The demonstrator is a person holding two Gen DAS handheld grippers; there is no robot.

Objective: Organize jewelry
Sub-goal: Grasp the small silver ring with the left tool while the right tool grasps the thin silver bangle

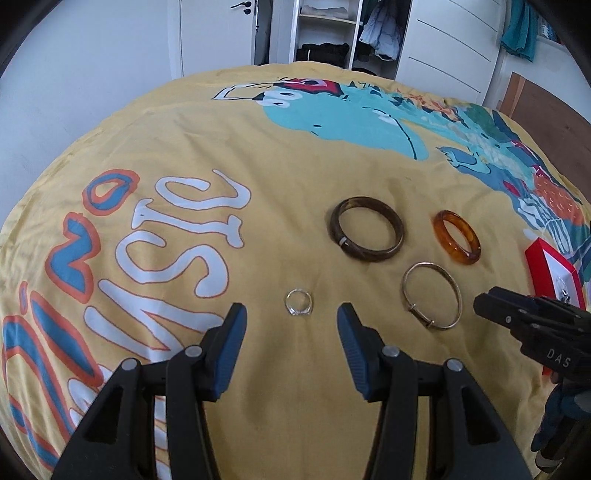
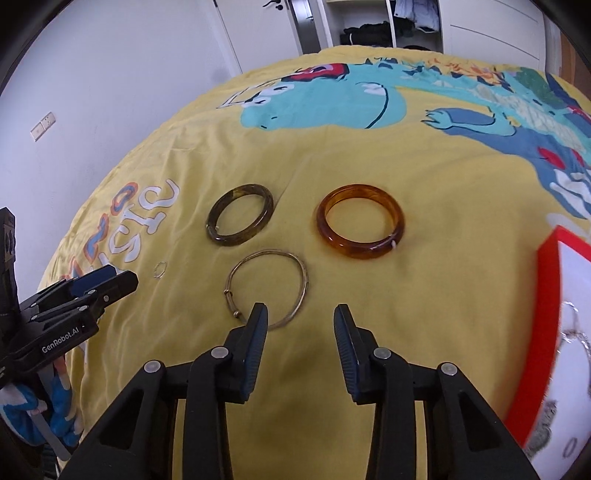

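On the yellow printed bedspread (image 1: pixel 229 155) lie a small silver ring (image 1: pixel 298 301), a dark brown bangle (image 1: pixel 365 229), an amber bangle (image 1: pixel 457 237) and a thin metal bangle (image 1: pixel 432 295). My left gripper (image 1: pixel 291 317) hangs open just in front of the silver ring, nothing between its fingers. My right gripper (image 2: pixel 301 317) is open over the near right edge of the thin metal bangle (image 2: pixel 267 291); its left finger covers part of the rim. The amber bangle (image 2: pixel 360 221) and brown bangle (image 2: pixel 240 214) lie beyond it. The pads touch nothing.
A red-rimmed white jewelry box (image 2: pixel 554 332) with silver pieces inside sits at the right edge of the bed (image 2: pixel 424 155). Beyond the bed stand a white wall, a door and an open wardrobe (image 1: pixel 325 33). A person's blue sleeve (image 2: pixel 44 406) shows under the left gripper (image 2: pixel 107 280).
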